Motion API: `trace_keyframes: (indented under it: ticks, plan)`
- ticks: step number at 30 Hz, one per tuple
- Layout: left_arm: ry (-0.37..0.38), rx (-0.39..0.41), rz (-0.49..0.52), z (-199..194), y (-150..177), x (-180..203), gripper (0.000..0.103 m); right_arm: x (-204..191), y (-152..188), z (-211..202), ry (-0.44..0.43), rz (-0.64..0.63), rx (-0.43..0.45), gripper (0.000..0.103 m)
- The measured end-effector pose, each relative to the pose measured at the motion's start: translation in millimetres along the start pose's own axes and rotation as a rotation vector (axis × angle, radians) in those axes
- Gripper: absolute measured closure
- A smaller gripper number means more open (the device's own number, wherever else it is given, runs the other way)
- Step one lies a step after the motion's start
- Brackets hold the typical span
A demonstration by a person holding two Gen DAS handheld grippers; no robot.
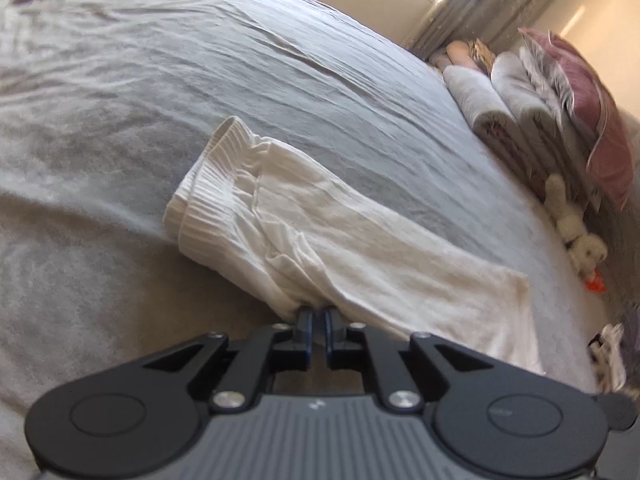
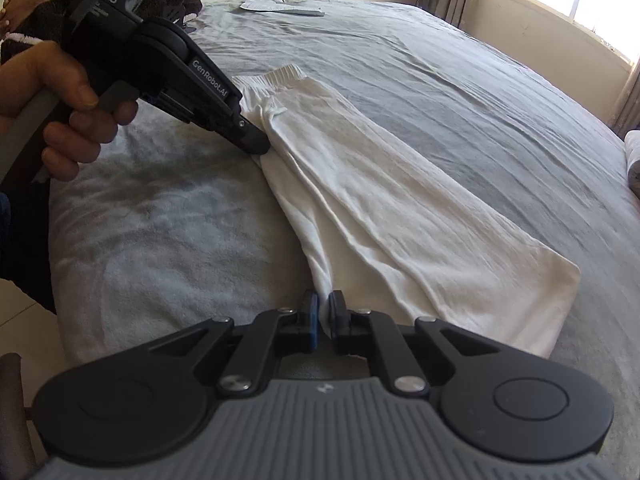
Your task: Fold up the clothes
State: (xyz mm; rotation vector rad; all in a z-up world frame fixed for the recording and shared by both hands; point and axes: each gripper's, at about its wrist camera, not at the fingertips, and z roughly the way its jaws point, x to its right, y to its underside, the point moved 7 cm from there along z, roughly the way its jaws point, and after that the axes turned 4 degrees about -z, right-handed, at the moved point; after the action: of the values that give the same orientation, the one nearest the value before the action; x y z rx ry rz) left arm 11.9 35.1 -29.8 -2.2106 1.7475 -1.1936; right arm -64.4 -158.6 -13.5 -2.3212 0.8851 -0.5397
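Both tools point downward: the left tool (image 2: 260,148) and right tool (image 2: 324,312) each pinch white cloth (image 2: 380,200).

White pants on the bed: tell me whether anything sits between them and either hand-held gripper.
Nothing visible does. The left hand-held gripper and the right hand-held gripper are each already shut on the near edge of the white pants, which lie on the grey bedsheet.

White trousers (image 2: 400,208) lie folded lengthwise on the grey bed (image 2: 460,80) before me, ribbed elastic waistband (image 1: 212,188) at the far end, hems nearest, cloth creased along the near edge.
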Motion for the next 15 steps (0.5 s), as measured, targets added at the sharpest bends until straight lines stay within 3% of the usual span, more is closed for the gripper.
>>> trace_keyframes:
  ticks: [3, 9, 15]
  plan:
    - [0.059, 0.016, -0.105, -1, -9, -8, 0.084, 2, -5, -9, -0.013, 0.021, 0.030, 0.096]
    - [0.034, 0.086, -0.153, -7, -17, -14, 0.079, 0, 5, 2, -0.018, -0.009, -0.014, 0.095]
    - [0.033, 0.096, -0.234, -15, -19, -26, 0.066, 2, -4, -12, -0.005, -0.015, 0.040, 0.088]
